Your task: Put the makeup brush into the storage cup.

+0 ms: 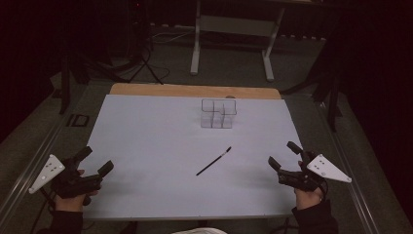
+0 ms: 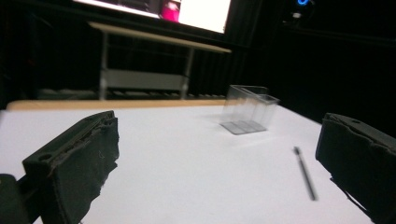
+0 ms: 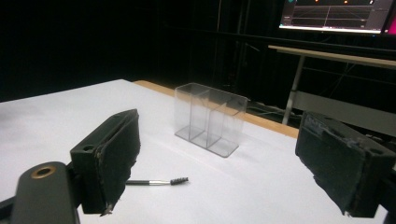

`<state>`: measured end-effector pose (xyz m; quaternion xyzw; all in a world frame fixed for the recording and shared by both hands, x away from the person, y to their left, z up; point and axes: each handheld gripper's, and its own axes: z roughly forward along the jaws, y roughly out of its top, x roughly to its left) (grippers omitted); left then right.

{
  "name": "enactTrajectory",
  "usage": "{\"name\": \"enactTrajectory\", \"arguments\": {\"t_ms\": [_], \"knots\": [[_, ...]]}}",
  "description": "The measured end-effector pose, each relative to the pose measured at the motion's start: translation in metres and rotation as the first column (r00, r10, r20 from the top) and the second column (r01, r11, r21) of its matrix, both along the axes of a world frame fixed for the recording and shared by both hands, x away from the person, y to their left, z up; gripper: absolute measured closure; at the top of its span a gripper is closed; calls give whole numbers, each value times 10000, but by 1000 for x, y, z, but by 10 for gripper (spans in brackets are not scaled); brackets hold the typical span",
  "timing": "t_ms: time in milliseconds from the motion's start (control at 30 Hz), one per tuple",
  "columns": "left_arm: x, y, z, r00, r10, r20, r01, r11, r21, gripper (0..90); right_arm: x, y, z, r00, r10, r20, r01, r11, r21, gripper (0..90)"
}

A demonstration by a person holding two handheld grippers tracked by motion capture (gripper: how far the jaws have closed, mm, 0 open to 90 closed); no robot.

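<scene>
- White sheet covers the worktop [image 1: 146,146]; a strip of bare wood shows along its far edge. Surface is uncluttered around the work.
- Left gripper [image 1: 95,161] rests at the near left corner of the worktop, held in the person's left hand [image 1: 68,195]. Its jaws stand wide with nothing between them, as the left gripper view confirms. It is well apart from both items.
- Black brush [image 1: 213,161], thin-handled with a small bristled tip, lies flat on the sheet right of centre, slanted, its tip toward the far right. Nothing touches it.
- Clear organiser [image 1: 219,113], a transparent box with inner dividers, stands upright beyond the brush near the far edge, apart from it. Its compartments appear empty.
- Right gripper [image 1: 283,155] rests at the near right edge, jaws wide and empty, aimed inward. It is the nearer of the two to the brush.
- Judgement: the step in hand looks to be picking up the brush, probably for the organiser. The right gripper is best placed for it.
- Advice: approach low, set the jaws across the handle rather than along it, and close near mid-handle so it does not swing.
- Risk: the thin handle lies flush on the sheet and may roll or slip out; close slowly, and keep clear of the light organiser, which could tip.
</scene>
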<state>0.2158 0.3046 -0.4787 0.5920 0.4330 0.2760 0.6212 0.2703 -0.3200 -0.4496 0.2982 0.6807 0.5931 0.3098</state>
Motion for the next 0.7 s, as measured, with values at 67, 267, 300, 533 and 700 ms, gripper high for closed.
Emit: {"name": "enactTrajectory", "arguments": {"t_ms": [67,267,300,533,700], "knots": [[1,-2,1,9996,247,-116,-243,9992,323,2,1,-1,0,10000,9,-17,-9,10000,99,137],[7,-12,15,9830,-1063,-1497,1218,9877,982,3,-1,1,2,9998,183,-1,-183,9998,124,138],[7,-13,18,9770,-1413,-1595,1625,9782,1292,3,-1,2,2,9998,222,-18,-221,9996,174,138],[17,-16,40,9524,-1798,-2462,2230,9615,1607,3,0,6,3,9994,359,4,-360,9993,110,138],[23,-20,53,9245,-1810,-3355,2609,9421,2106,3,1,9,3,9987,501,-5,-501,9987,115,138]]}}
